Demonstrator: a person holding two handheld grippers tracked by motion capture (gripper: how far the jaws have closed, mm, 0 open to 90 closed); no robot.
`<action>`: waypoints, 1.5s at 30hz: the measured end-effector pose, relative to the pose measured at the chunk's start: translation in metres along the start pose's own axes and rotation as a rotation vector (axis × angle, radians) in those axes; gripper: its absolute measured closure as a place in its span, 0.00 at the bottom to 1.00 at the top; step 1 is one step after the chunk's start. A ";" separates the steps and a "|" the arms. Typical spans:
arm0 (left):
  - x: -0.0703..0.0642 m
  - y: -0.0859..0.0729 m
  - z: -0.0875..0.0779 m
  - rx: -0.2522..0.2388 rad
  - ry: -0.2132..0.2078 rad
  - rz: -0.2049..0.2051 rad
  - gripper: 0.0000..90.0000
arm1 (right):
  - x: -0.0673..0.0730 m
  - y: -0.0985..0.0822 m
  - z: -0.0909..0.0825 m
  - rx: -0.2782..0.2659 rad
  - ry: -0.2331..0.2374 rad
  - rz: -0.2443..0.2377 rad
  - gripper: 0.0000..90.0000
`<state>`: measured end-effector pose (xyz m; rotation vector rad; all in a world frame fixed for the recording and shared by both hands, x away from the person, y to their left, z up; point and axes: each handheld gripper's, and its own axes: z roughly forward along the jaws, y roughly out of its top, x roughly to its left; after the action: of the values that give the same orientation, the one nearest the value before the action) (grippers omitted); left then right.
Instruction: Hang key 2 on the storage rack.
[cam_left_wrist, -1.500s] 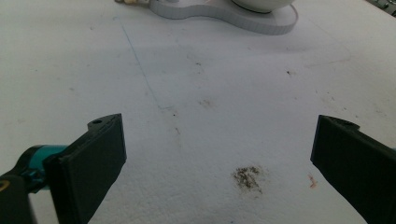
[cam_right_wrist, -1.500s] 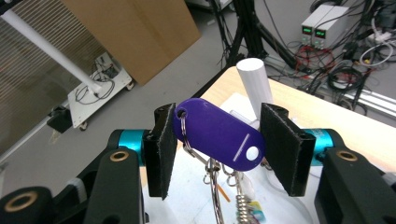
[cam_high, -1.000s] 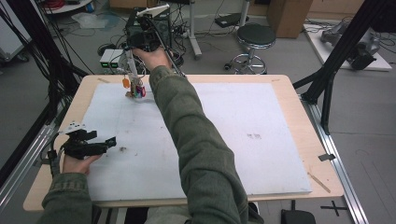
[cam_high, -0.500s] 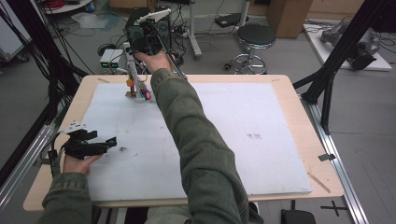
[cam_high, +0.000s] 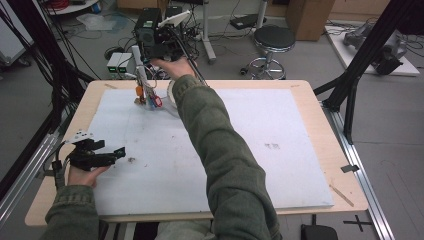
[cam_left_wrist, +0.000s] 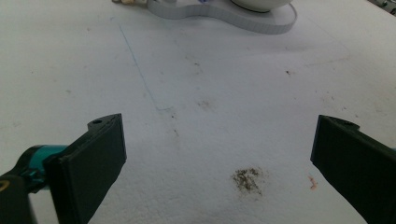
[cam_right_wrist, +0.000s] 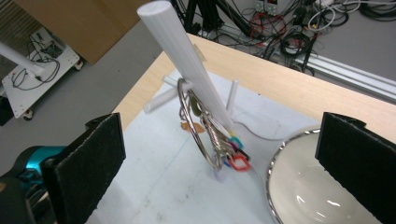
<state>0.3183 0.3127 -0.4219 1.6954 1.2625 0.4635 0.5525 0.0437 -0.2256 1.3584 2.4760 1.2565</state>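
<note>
**Keys on the peg, jaws standing wide**

Two grippers are at work over one white mat (cam_high: 240, 150) on a wooden table (cam_high: 320, 107). Nearest the person, the left gripper (cam_high: 118, 152) rests low at the table's left edge with its two black jaws set wide apart and nothing between them; in the left gripper view, bare mat lies in the gap, marked by one dark smudge (cam_left_wrist: 246, 179) just ahead and a thin blue pen line (cam_left_wrist: 140, 70) running off beyond it.

Farther off, the right gripper (cam_high: 150, 75) is reached out to the far left corner of the table. Its jaws have just been opening and now stand wide, and nothing is pressed between the pads. Ahead of them and between them in the right gripper view, one large key ring (cam_right_wrist: 198, 126) hangs on a white rack (cam_right_wrist: 187, 60), a tall post leaning over, with three short side pegs that can be counted. The ring carries a bunch of keys with coloured tags, red, blue and green among them; their exact number cannot be told. Just beside the right-hand jaw sits one white bowl (cam_right_wrist: 299, 191) with a shiny rim, touching nothing on the rack.

No brand, label or readable writing shows on any of these things.
</note>
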 end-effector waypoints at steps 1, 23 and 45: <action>0.000 0.000 0.000 0.002 0.000 0.003 0.04 | -0.002 -0.002 -0.002 0.001 0.000 0.001 0.01; -0.001 0.000 -0.001 0.005 0.012 0.008 0.04 | -0.042 -0.044 -0.045 -0.020 -0.048 0.022 0.01; -0.004 0.000 -0.003 0.009 0.015 0.008 0.04 | -0.079 -0.087 -0.074 -0.022 -0.083 0.064 0.01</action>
<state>0.3146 0.3108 -0.4199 1.7084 1.2707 0.4766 0.5122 -0.0853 -0.2594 1.4639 2.3756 1.2090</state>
